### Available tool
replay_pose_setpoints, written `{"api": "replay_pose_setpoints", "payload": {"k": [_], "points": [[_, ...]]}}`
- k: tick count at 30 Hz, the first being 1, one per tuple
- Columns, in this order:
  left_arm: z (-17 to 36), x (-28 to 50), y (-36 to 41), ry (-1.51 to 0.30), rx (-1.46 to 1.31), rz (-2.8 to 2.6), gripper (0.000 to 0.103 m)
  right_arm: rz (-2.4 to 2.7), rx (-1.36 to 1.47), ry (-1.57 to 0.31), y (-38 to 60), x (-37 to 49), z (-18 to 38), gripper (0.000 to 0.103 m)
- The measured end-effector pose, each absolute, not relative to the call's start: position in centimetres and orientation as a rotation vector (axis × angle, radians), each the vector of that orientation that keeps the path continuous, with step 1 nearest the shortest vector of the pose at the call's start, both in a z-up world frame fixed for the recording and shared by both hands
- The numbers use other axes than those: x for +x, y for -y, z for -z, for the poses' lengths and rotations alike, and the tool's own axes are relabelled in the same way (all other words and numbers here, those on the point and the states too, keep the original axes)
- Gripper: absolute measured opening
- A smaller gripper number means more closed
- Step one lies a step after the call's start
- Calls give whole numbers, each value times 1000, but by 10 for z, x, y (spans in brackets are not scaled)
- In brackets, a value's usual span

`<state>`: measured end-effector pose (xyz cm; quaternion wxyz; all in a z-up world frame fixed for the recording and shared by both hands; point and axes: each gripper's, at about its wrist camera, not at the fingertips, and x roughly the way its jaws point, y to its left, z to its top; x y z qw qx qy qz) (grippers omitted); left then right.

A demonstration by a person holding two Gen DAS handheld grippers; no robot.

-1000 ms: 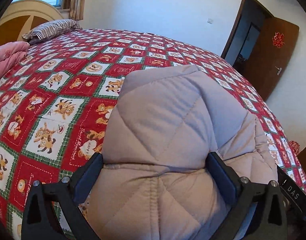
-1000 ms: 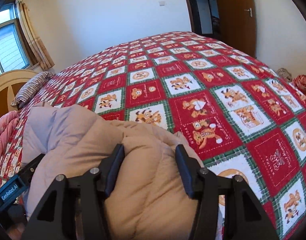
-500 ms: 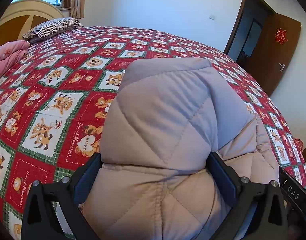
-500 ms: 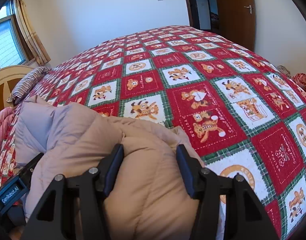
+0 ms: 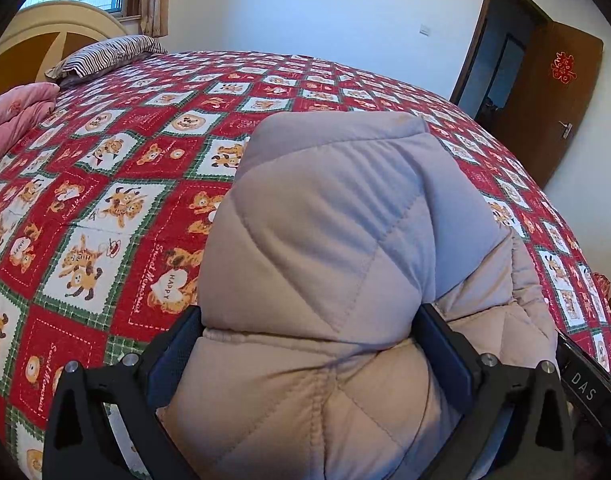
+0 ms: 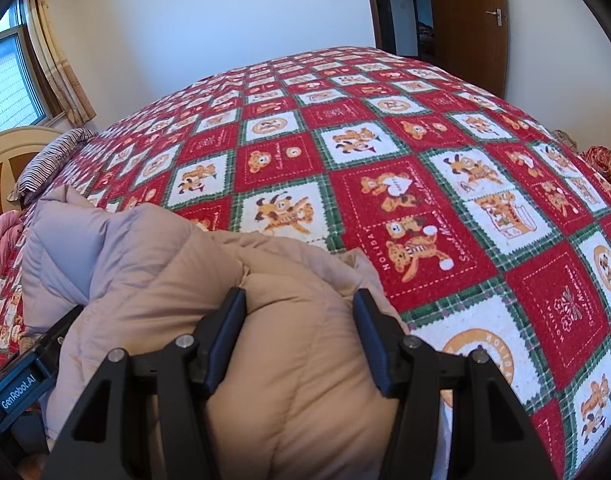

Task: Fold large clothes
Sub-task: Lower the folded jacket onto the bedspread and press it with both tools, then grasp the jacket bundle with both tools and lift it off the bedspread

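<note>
A bulky beige quilted padded jacket [image 5: 325, 240] lies bunched at the near edge of the bed. My left gripper [image 5: 309, 324] is shut on a thick fold of it, the fabric bulging up between the fingers [image 5: 441, 340]. My right gripper [image 6: 299, 312] is shut on another thick fold of the same jacket [image 6: 153, 256]. The left gripper's body shows at the lower left of the right wrist view, and the right one at the lower right of the left wrist view. The jacket's underside is hidden.
The bed carries a red, white and green checked bear-print cover [image 6: 385, 152]. A striped pillow [image 5: 105, 54] and a pink quilt [image 5: 13, 116] lie by the headboard [image 5: 45, 32]. A brown door [image 5: 545, 92] stands open past the bed's far side.
Both grippers have risen and tilted slightly with the jacket still held; the jacket's bunched top sits a little higher against the bed cover.
</note>
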<state>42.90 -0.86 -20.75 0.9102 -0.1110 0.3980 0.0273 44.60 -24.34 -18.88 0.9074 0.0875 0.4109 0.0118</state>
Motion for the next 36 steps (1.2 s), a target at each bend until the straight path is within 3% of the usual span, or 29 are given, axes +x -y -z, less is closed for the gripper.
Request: {"api": "replay_pose_setpoints", "payload": {"k": [36], "points": [[208, 431, 8, -833, -233, -52, 103, 5, 130, -879, 236, 453, 194, 60]]}}
